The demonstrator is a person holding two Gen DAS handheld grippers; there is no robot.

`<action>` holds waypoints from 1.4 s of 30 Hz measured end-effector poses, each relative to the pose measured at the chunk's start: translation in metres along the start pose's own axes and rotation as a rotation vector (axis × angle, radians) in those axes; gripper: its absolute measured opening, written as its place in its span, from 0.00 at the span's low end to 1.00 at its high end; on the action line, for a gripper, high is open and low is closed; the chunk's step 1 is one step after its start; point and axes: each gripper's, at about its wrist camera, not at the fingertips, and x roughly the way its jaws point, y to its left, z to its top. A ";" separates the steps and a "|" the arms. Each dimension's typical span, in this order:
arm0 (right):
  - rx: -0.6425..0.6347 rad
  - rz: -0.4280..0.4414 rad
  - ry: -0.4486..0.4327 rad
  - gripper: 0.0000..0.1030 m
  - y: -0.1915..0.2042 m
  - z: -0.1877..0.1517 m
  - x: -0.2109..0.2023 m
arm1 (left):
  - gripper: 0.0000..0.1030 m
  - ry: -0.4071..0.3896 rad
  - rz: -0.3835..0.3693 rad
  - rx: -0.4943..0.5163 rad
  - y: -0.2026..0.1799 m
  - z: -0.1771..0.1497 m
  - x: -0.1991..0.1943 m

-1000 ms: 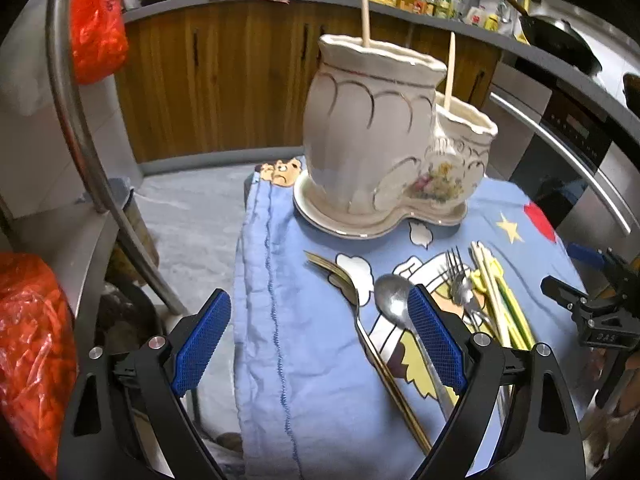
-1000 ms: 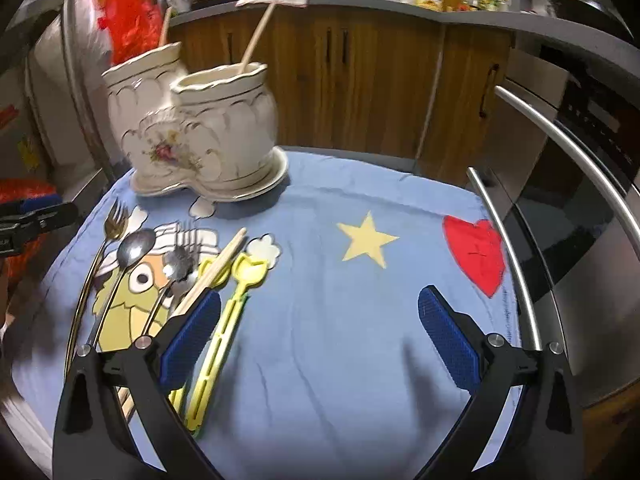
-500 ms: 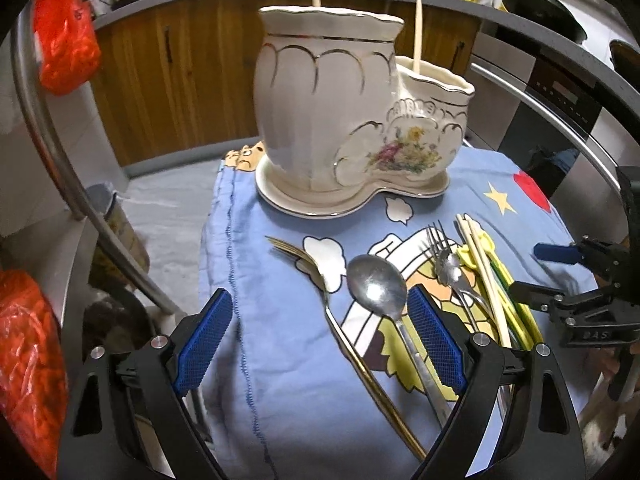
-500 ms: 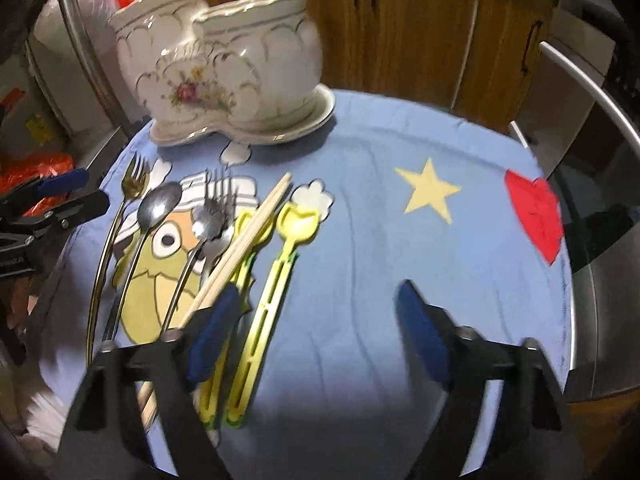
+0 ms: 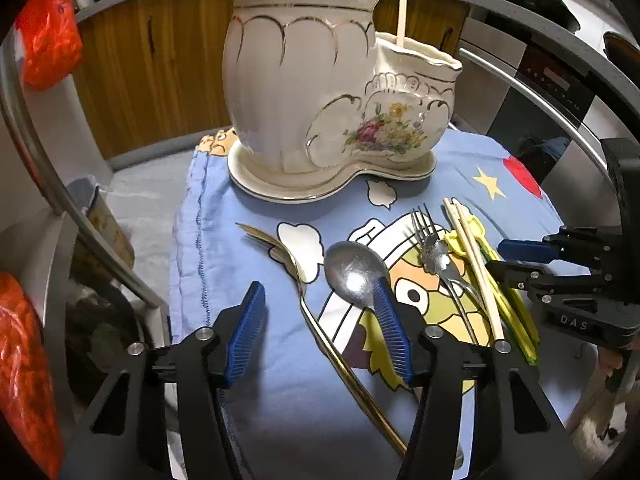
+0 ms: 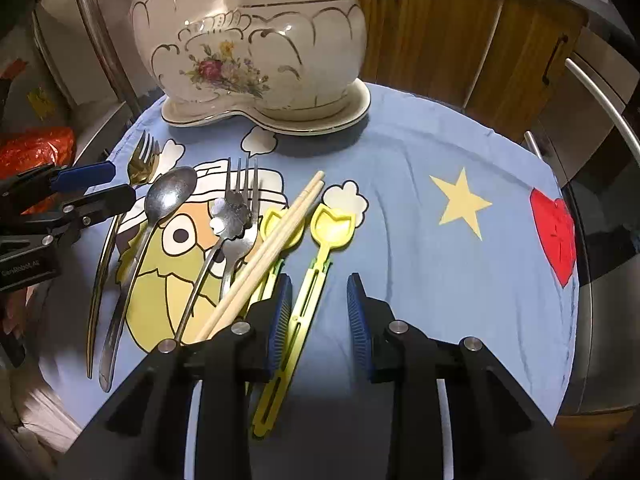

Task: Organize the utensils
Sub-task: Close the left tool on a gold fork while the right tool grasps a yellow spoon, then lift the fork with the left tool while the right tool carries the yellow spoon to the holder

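Both grippers closing over utensils on the blue cloth

Now the left gripper (image 5: 320, 320) is hovering low over the blue cloth (image 5: 248, 248), its jaws closing but not yet gripping. The gold fork (image 5: 304, 284) is lying between the blue pads (image 5: 246, 332), untouched; the right pad is sitting over the neck of the silver spoon (image 5: 352, 272). The right gripper (image 6: 318, 320) is closing too, with the handle of one yellow spoon (image 6: 308, 296) lying between its pads, which are not yet pressing on it as far as can be seen. A second yellow spoon (image 6: 280, 228) is lying just beside it, crossed by a pair of chopsticks (image 6: 272, 248). Left of those, a silver fork (image 6: 244, 216) and a small flower-shaped spoon (image 6: 230, 216) are overlapping. All utensils are lying flat on the cloth, in front of the white ceramic holder (image 5: 312, 92), which is standing on its saucer base with one chopstick (image 5: 402, 12) sticking up from the smaller compartment.
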 end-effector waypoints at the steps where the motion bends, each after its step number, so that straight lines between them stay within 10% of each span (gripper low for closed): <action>1: -0.002 0.004 0.004 0.23 0.001 0.001 0.000 | 0.49 0.005 -0.002 -0.002 0.000 0.000 0.001; 25: 0.033 0.058 -0.054 0.09 -0.007 -0.002 -0.004 | 0.03 0.023 0.061 0.012 0.001 0.010 0.021; 42: 0.062 0.076 -0.344 0.09 -0.016 -0.011 -0.061 | 0.03 -0.331 0.026 0.001 0.010 0.010 -0.071</action>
